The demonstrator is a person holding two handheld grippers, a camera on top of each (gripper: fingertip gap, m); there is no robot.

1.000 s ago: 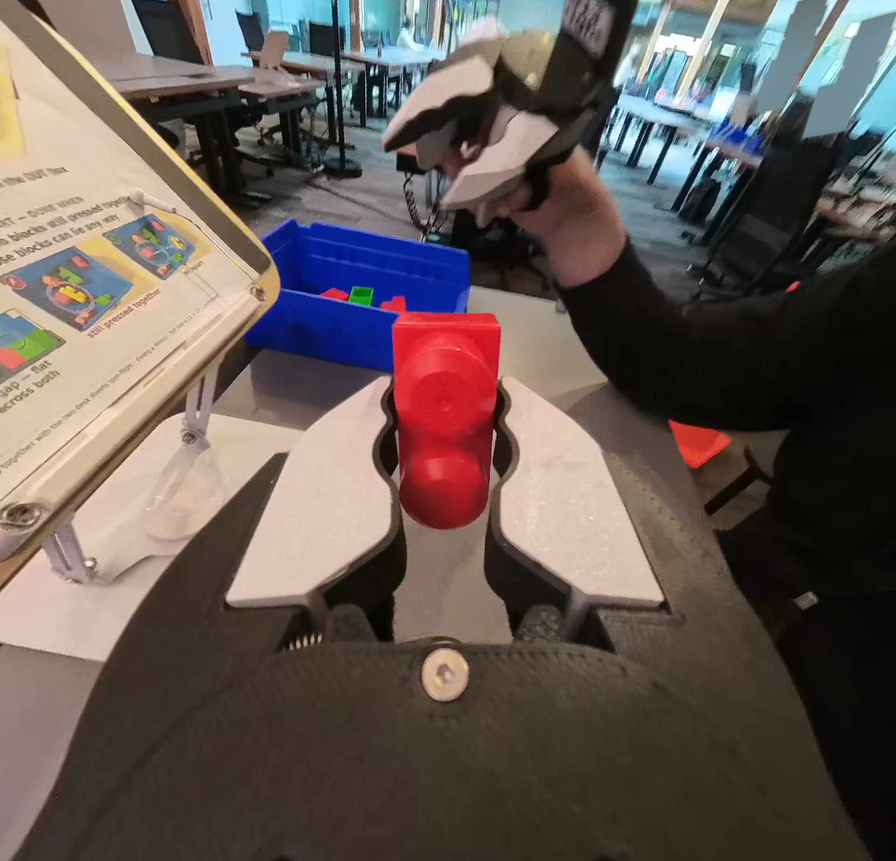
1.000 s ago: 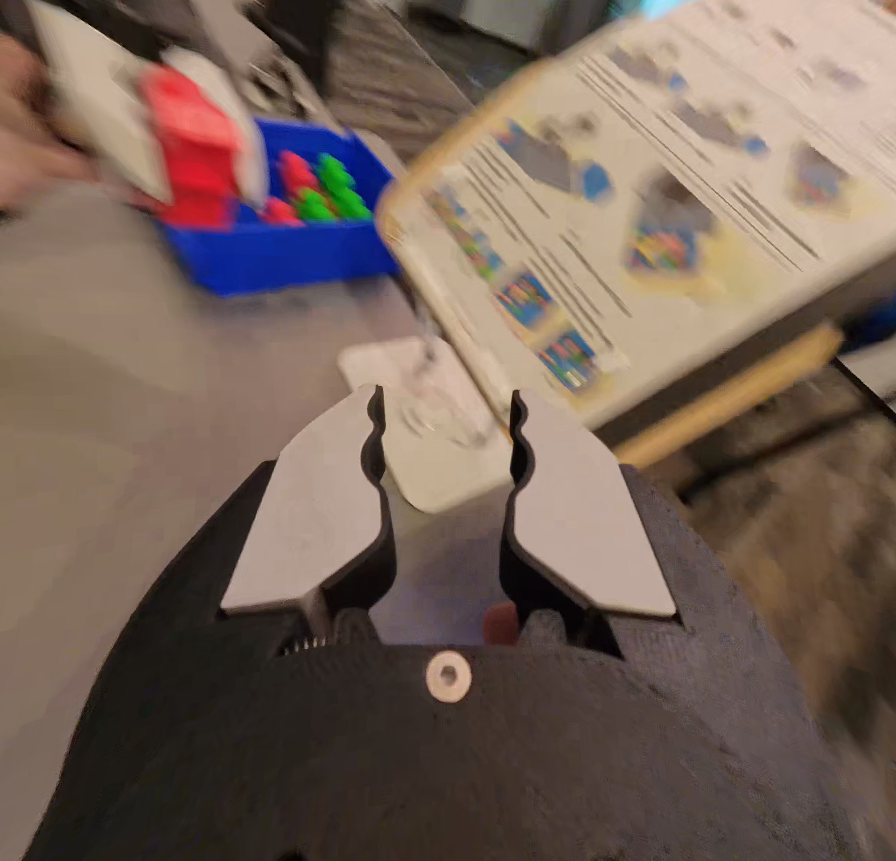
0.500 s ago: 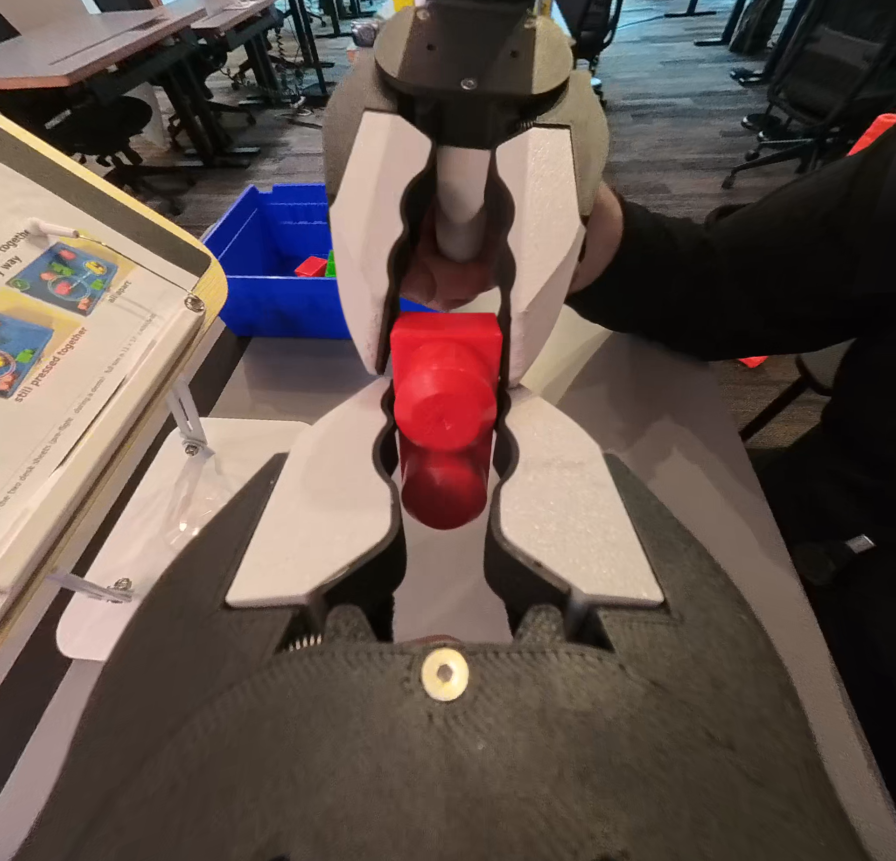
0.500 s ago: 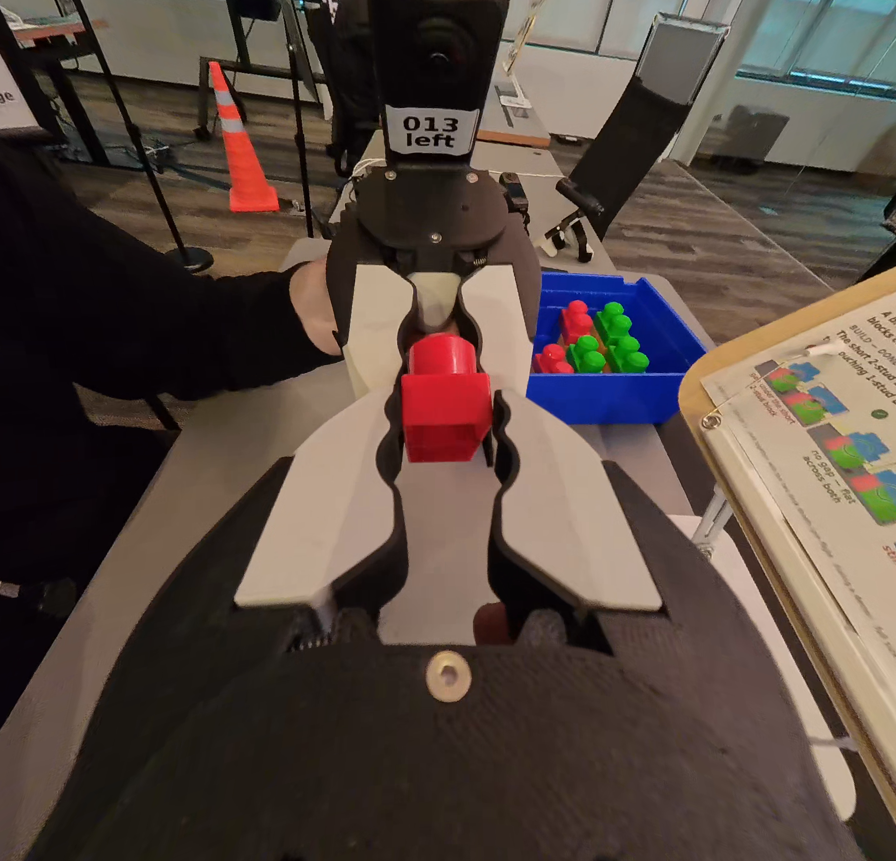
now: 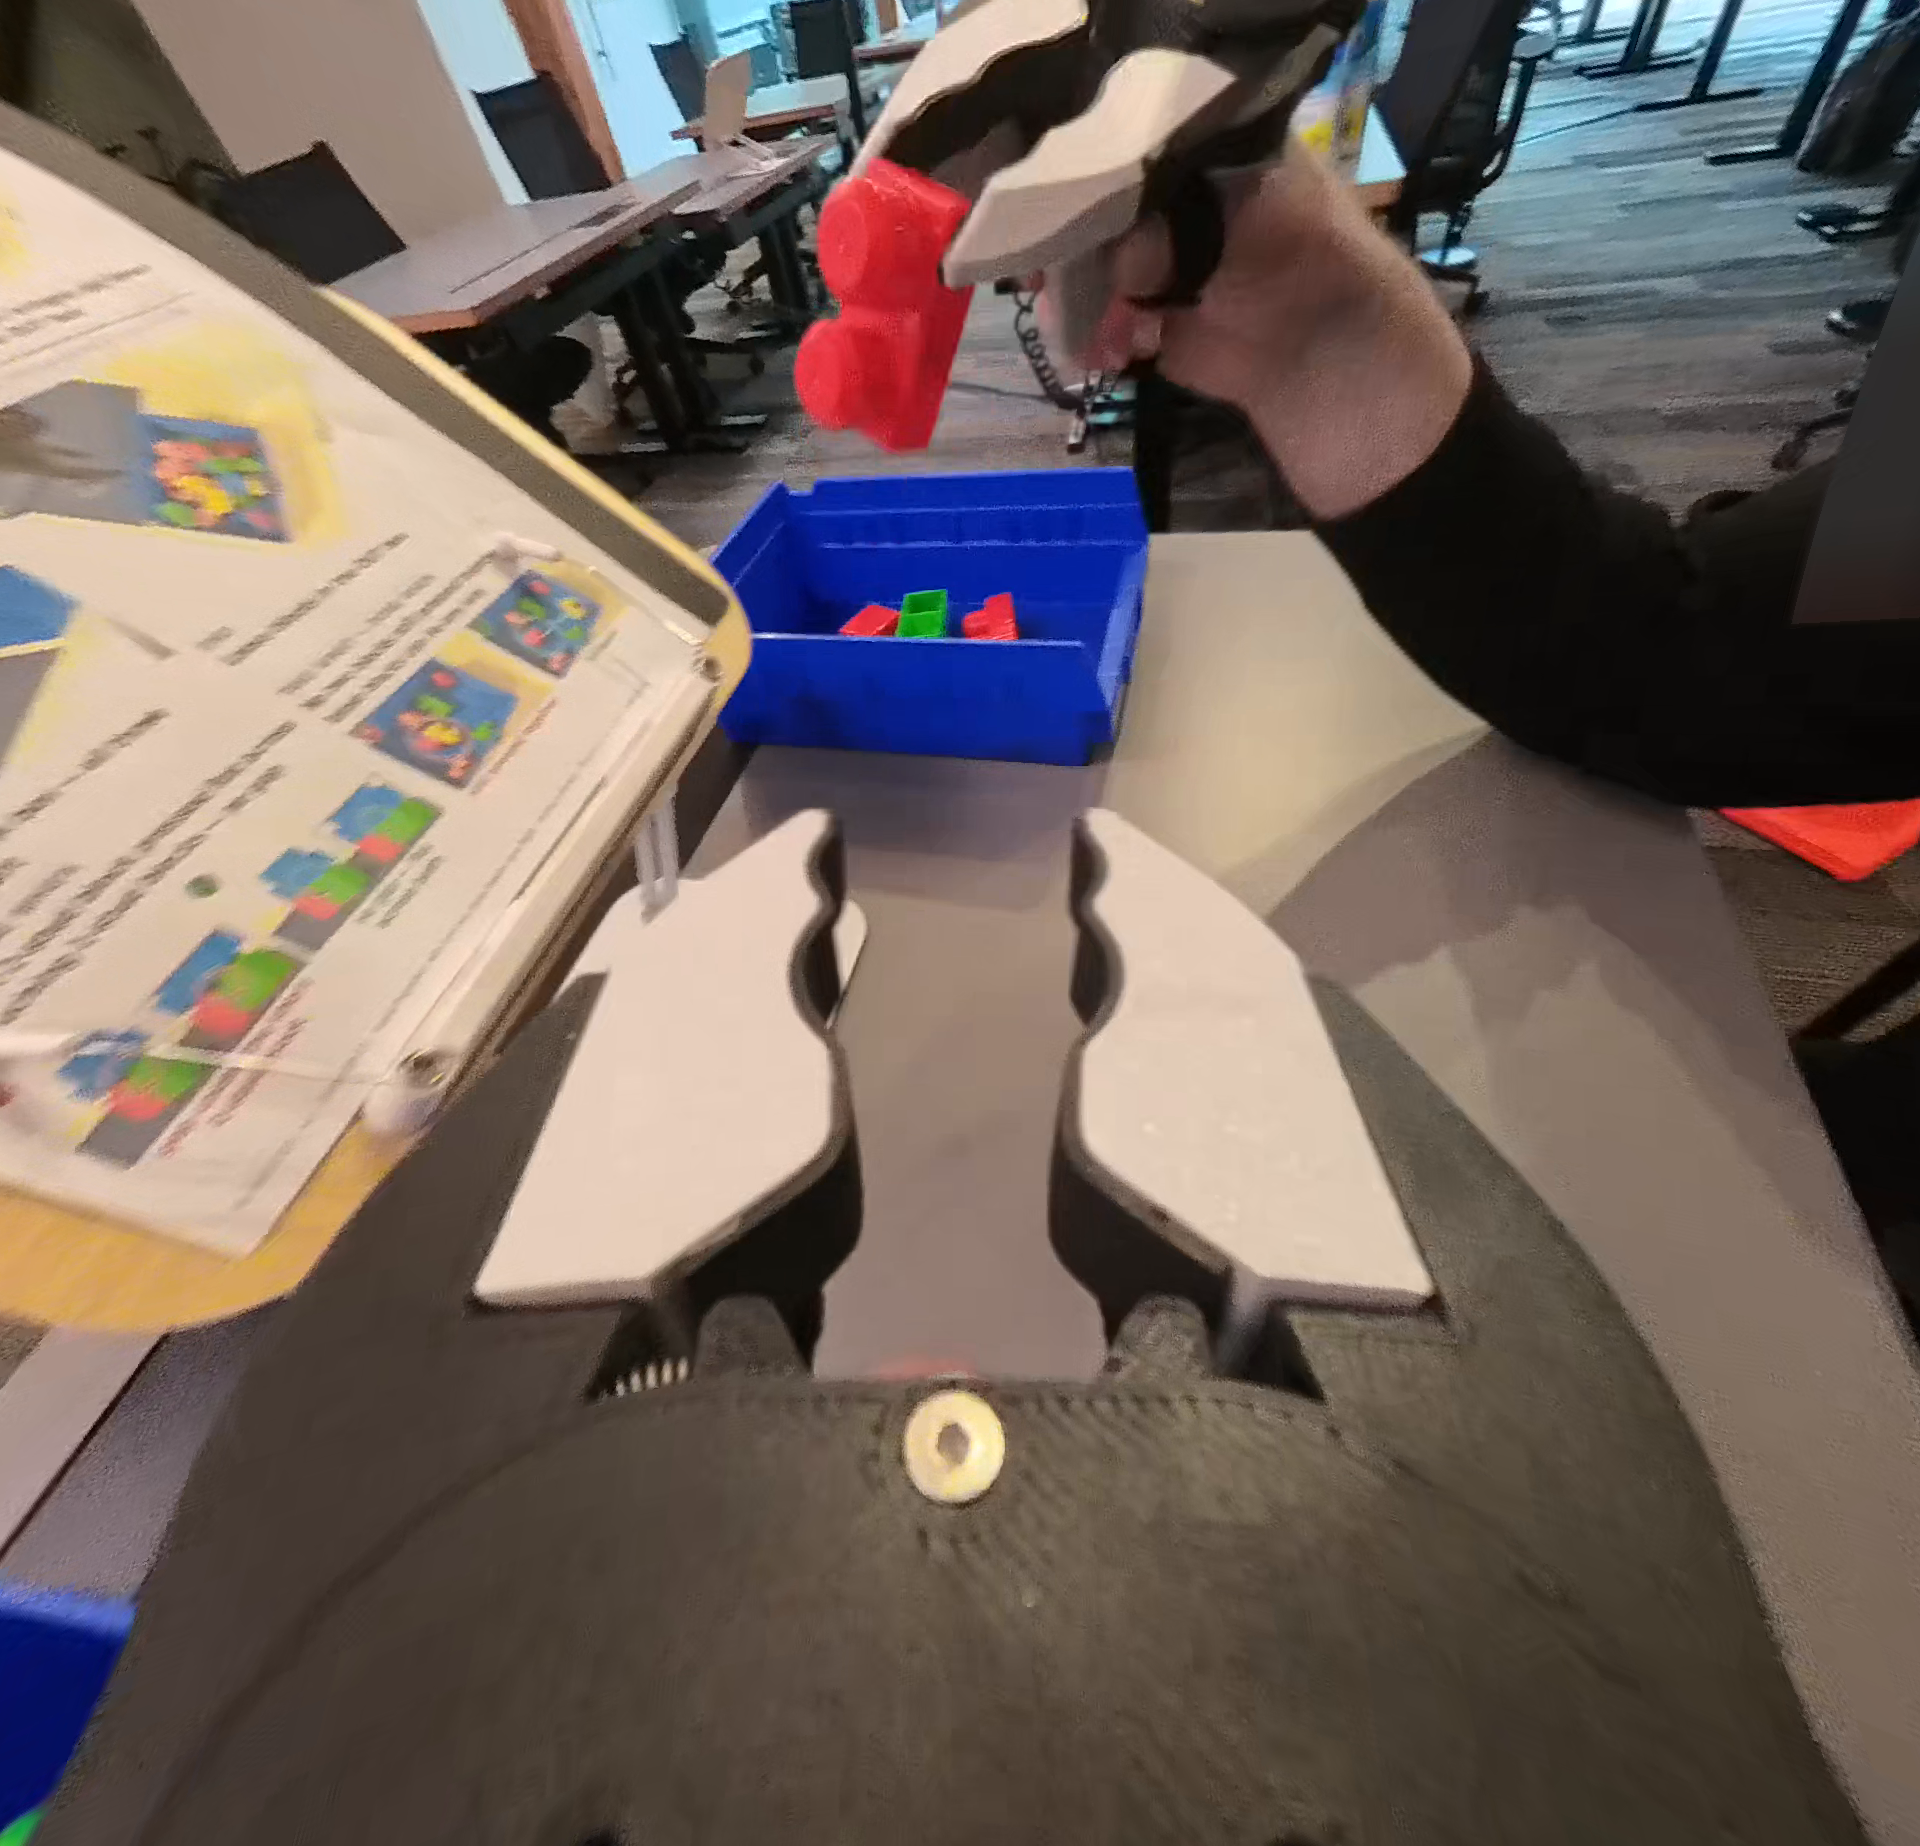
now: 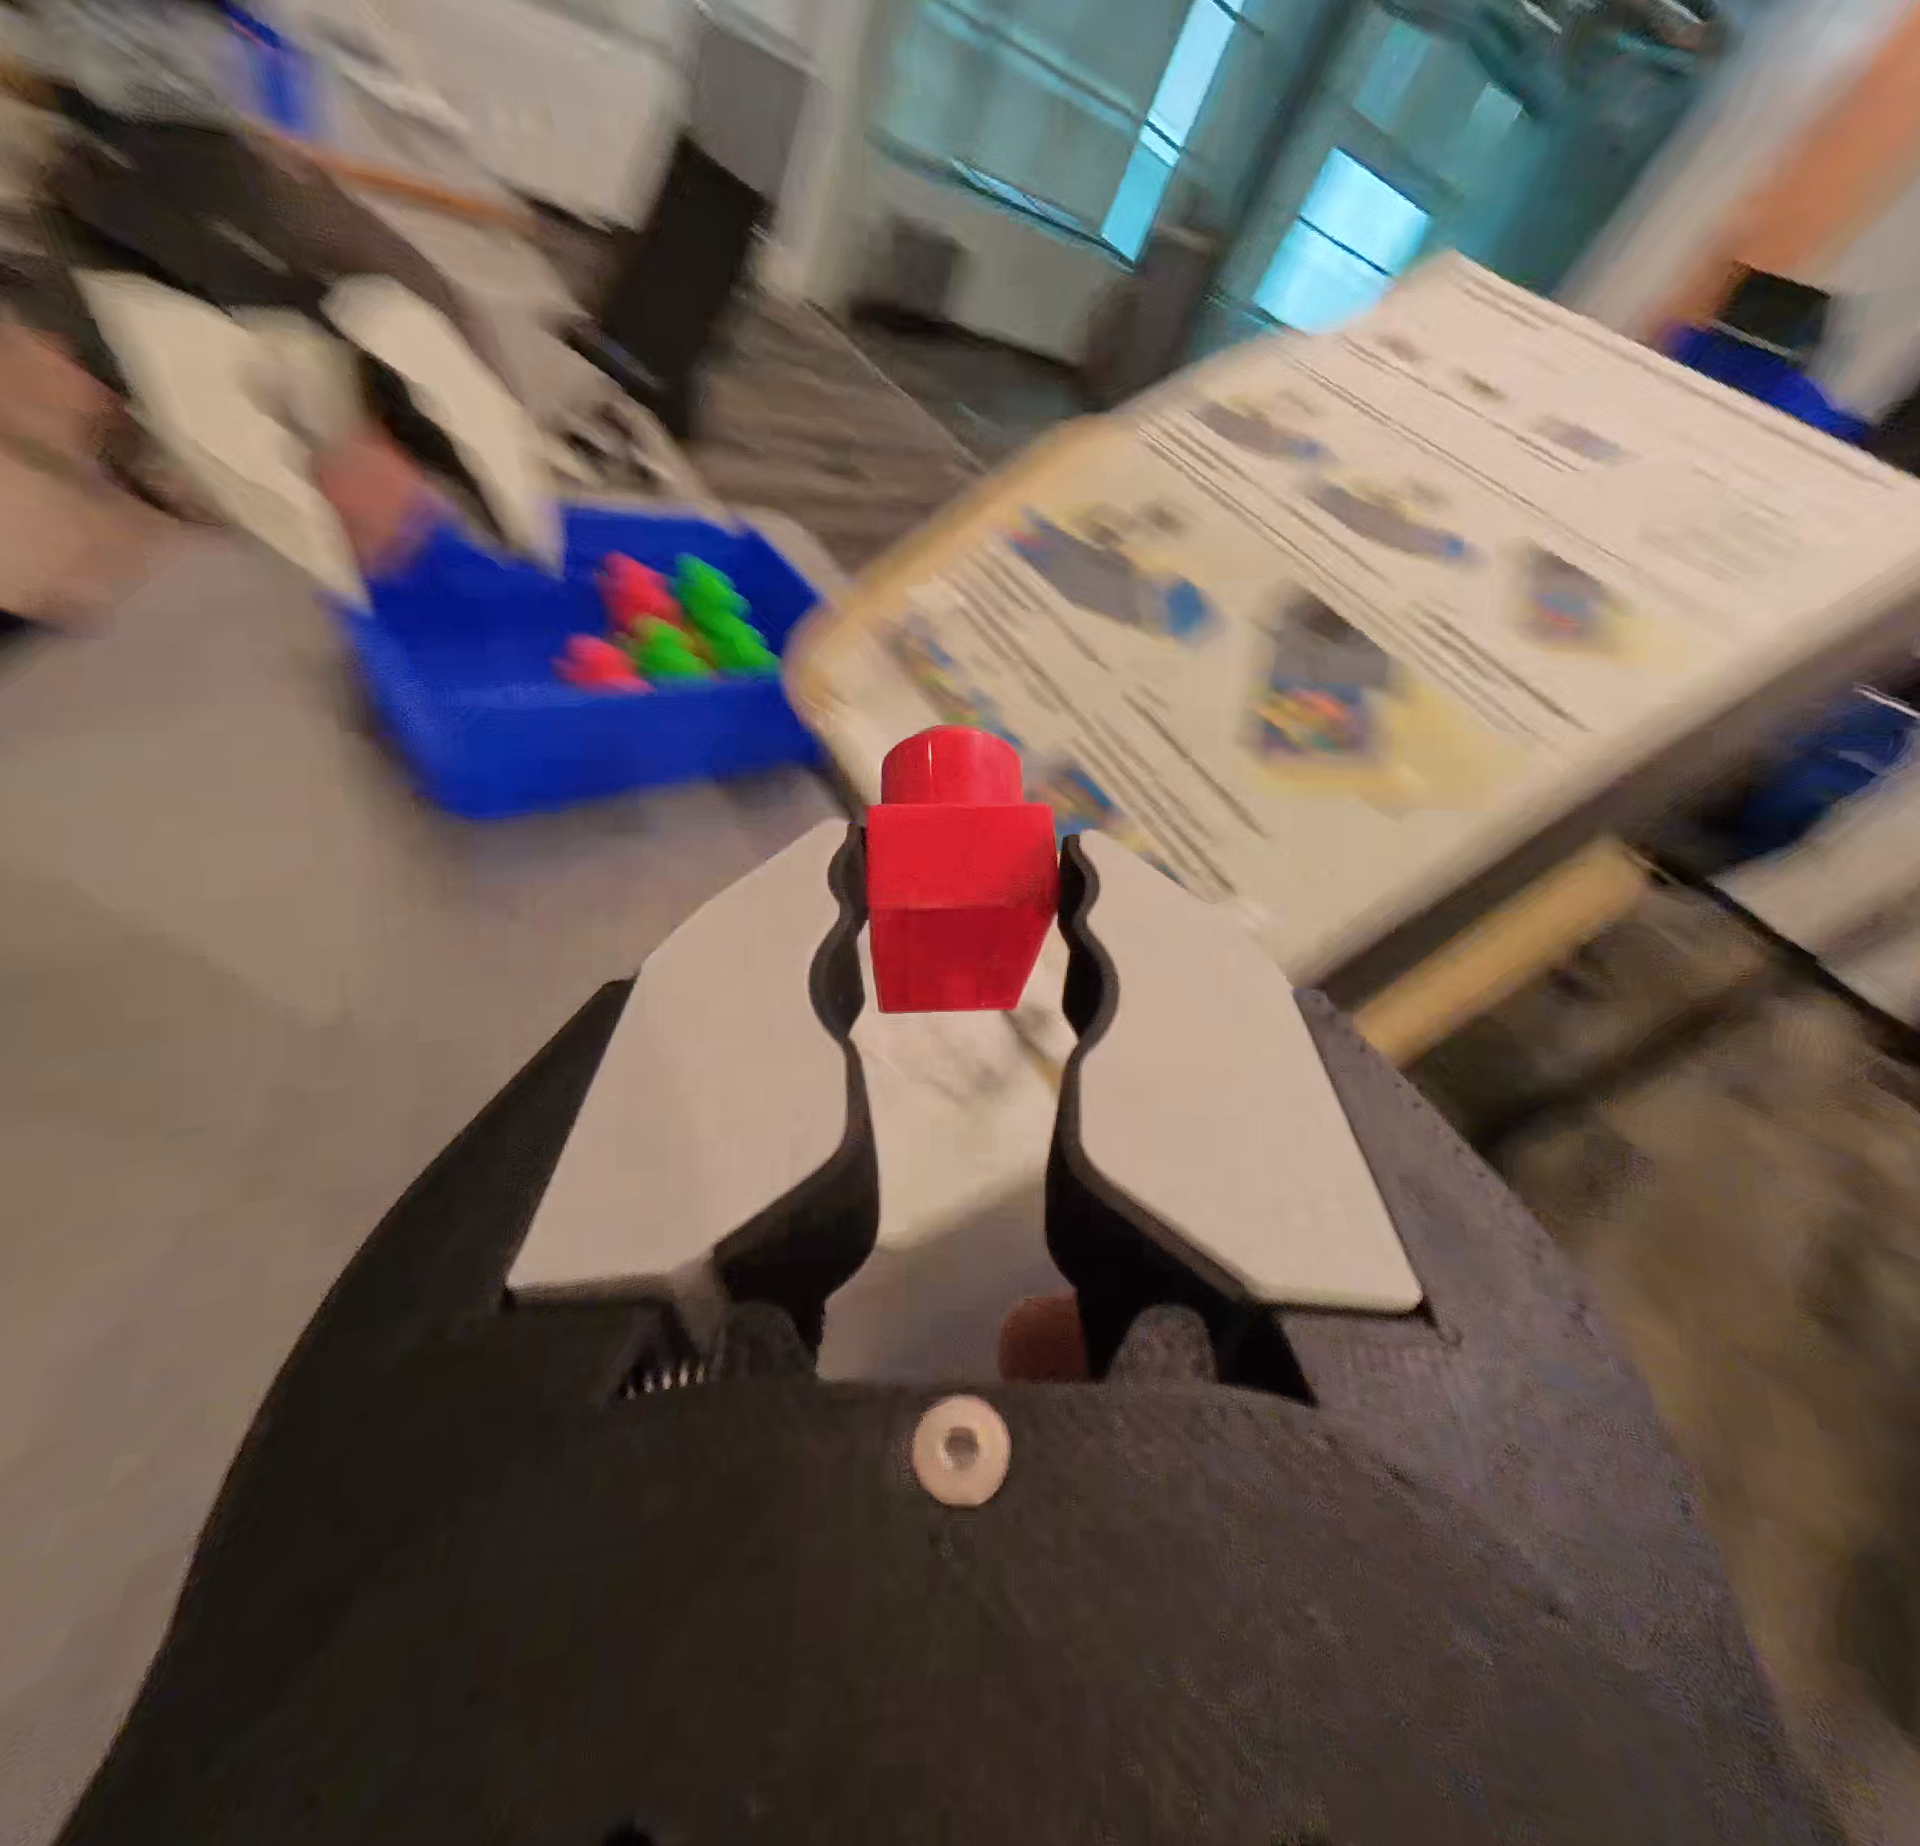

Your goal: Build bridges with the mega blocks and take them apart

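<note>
One red two-stud plastic block [image 6: 956, 897] is clamped between the right gripper's [image 6: 958, 892] fingers, at frame centre. The left gripper's [image 5: 951, 923] fingers are spread with nothing between them. Building or sorting seems underway; placement on the grey table [image 5: 1299, 653] or blue plastic bin [image 5: 914, 705] is judged next.

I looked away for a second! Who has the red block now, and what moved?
The red block changed owners. A second ago the left gripper held it; then the right gripper came in, closed on its far end, and the left one let go. Now the right gripper carries the block up and away above the blue bin, and the left stands open with nothing in it. The bin, its blocks and the instruction board stayed put.
</note>
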